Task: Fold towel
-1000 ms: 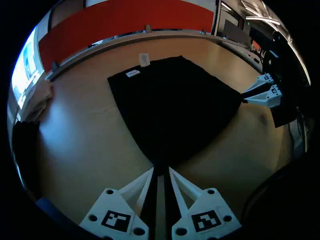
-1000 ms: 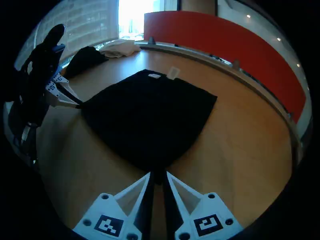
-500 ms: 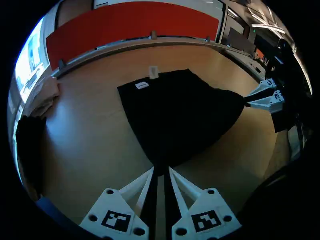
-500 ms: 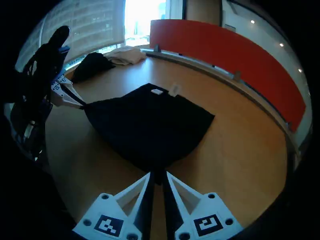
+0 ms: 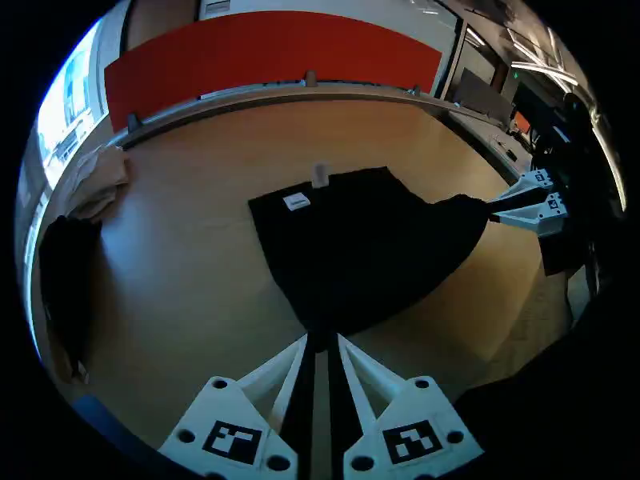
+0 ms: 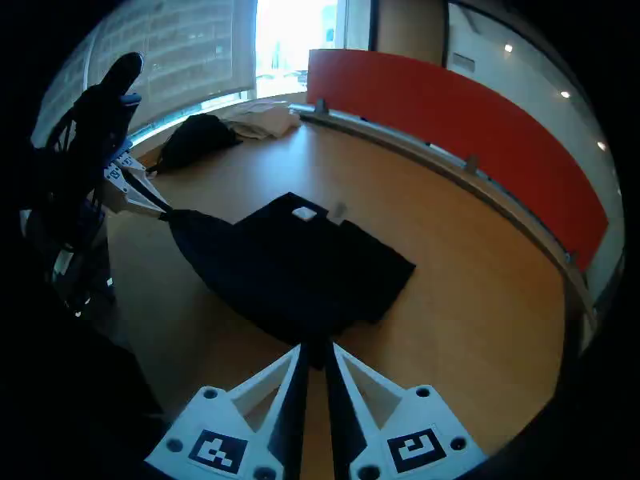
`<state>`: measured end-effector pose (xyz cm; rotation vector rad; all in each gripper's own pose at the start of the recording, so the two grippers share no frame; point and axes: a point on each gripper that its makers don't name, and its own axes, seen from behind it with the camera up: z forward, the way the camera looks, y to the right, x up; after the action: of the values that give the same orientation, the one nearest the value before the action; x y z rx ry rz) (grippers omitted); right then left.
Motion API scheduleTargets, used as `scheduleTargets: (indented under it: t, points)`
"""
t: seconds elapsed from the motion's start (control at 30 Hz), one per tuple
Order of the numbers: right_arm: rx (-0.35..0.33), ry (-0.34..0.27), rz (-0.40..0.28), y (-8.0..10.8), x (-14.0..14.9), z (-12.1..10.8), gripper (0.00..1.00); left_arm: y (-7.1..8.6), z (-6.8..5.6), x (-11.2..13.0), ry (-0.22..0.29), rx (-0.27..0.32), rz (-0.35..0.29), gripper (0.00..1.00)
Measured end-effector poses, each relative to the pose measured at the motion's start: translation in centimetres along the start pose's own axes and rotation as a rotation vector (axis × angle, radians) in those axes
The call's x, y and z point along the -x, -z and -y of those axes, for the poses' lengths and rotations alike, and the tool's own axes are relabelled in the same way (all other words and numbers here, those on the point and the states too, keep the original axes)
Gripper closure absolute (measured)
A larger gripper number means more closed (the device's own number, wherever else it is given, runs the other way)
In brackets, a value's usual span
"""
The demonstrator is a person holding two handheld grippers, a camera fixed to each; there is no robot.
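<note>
— What do I have around the work area?
— I see a wooden table (image 5: 184, 264) across the left gripper view, with a red panel (image 5: 272, 44) standing behind its far edge at twelve o'clock.
— Anything lying on it?
— A beige cloth heap (image 5: 100, 176) at ten o'clock, and a dark bundle (image 5: 64, 280) just beside it at nine. In my right gripper view a bright window (image 6: 296, 32) sits at twelve, blinds (image 6: 184, 40) at eleven.

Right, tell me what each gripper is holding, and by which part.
The black cloth towel. The left gripper pinches one near corner, the right gripper the other near corner, both corners raised above the wooden table.
</note>
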<state>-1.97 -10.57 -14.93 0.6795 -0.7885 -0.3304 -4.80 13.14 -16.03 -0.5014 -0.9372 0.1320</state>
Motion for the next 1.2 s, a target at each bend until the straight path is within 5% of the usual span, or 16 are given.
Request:
scheduleTargets:
  t: [0.2,0.6,1.2]
  points:
    - [-0.011,-0.013,0.004,1.4,-0.1,0.7,0.86,1.4,-0.5,-0.3,0.019,0.010,-0.002,0.90]
    - [-0.010,-0.008,0.011,1.3,-0.3,0.7,0.86,1.3,0.0,-1.2,0.018,0.002,-0.014,0.90]
    - [0.048,0.008,0.017,-2.2,-2.8,-3.9,0.86,-2.0,2.5,-7.1,0.001,-0.018,-0.086,0.90]
